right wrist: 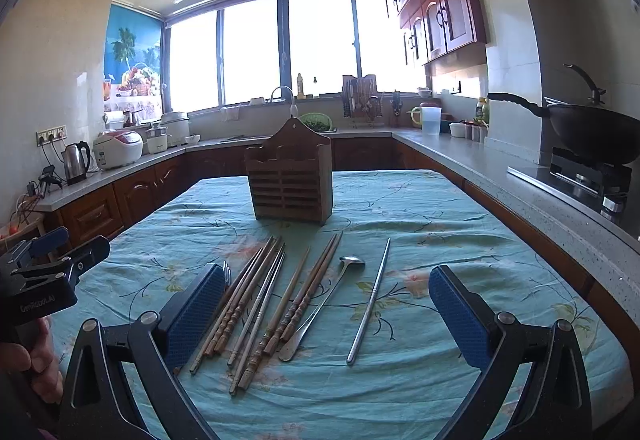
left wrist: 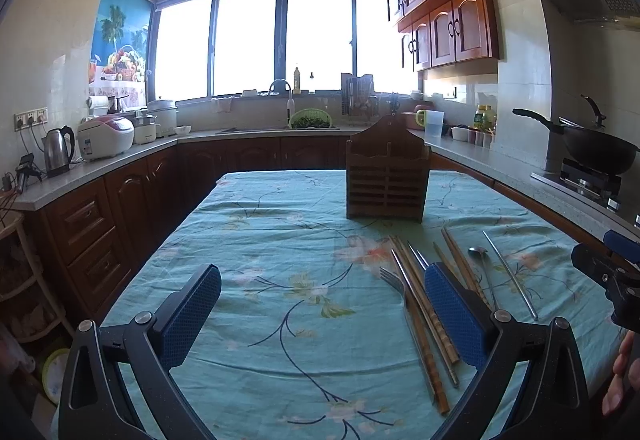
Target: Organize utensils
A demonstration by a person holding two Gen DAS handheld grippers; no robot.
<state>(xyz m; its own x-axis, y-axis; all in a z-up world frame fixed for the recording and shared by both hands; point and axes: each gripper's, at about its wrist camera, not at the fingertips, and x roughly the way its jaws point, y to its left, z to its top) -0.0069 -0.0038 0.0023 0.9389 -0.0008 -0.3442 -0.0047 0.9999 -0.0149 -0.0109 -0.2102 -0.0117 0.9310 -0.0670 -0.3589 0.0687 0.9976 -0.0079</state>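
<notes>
While both grippers hovered above the table with nothing between their fingers, the left gripper [left wrist: 322, 314] had its blue pads spread wide over bare floral tablecloth [left wrist: 248, 252], and the right gripper [right wrist: 326, 316] was likewise wide open, straddling most of the utensils. Going left to right in the right wrist view, a fork [right wrist: 227, 272] peeked out beside the left pad, mostly covered by it; next lay a bundle of wooden chopsticks [right wrist: 240, 296], then a pair of metal chopsticks [right wrist: 262, 304], then more wooden chopsticks [right wrist: 298, 304], a metal spoon [right wrist: 326, 304] with its bowl toward the holder, and a single metal chopstick [right wrist: 370, 302] lying apart at the right. Beyond them the wooden utensil holder [right wrist: 290, 179] stood upright on the cloth, with no utensil showing above its rim. The left wrist view showed the fork's tines [left wrist: 394, 280] plainly, which the right view did not, but its right pad covered the middle of the wooden chopsticks and part of the spoon. At that view's right edge the other gripper's black body was cut off, with fingers of a hand [left wrist: 618, 372] below it. Exact counts in each chopstick bundle were hard to make out.
</notes>
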